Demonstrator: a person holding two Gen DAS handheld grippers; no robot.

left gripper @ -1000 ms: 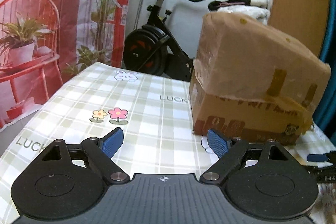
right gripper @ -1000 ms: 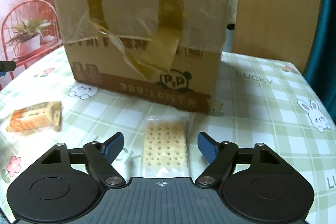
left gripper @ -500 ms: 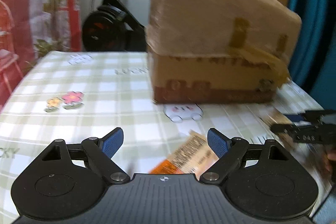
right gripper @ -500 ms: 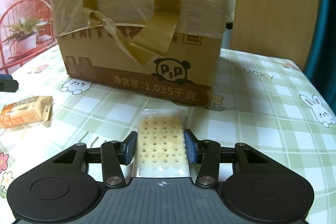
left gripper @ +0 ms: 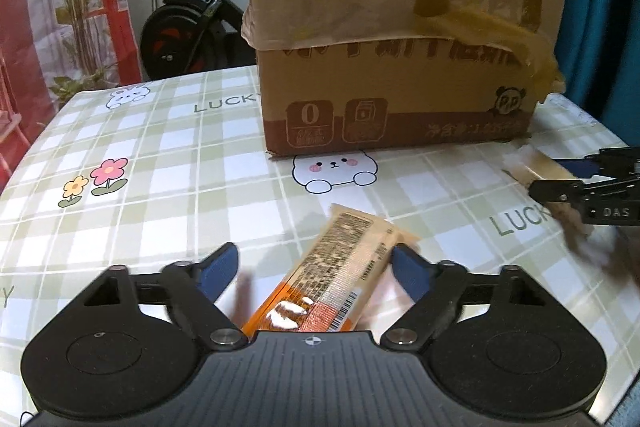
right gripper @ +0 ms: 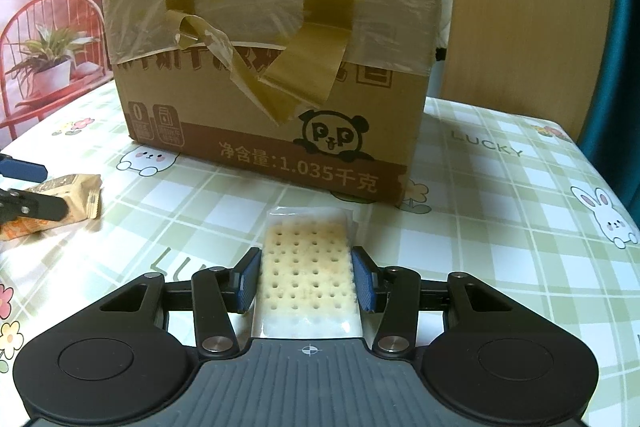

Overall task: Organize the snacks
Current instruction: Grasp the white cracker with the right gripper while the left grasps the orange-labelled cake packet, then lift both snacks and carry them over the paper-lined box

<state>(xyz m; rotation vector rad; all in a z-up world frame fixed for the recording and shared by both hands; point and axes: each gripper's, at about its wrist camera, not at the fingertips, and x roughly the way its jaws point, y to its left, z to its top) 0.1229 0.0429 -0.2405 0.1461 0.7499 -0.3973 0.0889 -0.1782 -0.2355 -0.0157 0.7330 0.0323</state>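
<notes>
My right gripper (right gripper: 306,281) is shut on a clear-wrapped cracker pack (right gripper: 307,267), pale with rows of small holes, held just above the checked tablecloth. My left gripper (left gripper: 314,269) is open, its blue pads on either side of an orange and tan snack bar (left gripper: 340,267) that lies slanted on the cloth; the right pad is close to its edge. The bar also shows at the left of the right wrist view (right gripper: 60,201), with the left gripper's fingers (right gripper: 36,205) around it. The right gripper with its pack appears at the right edge of the left wrist view (left gripper: 576,183).
A large taped cardboard box (right gripper: 272,67) with a panda logo stands on the table just beyond both snacks; it also fills the left wrist view (left gripper: 396,39). An exercise bike (left gripper: 184,23) and a red chair (right gripper: 44,39) stand past the table's far edge.
My right gripper closed on the cracker pack and holds it. My left gripper swung right and down over the snack bar, which now lies between its open pads.
</notes>
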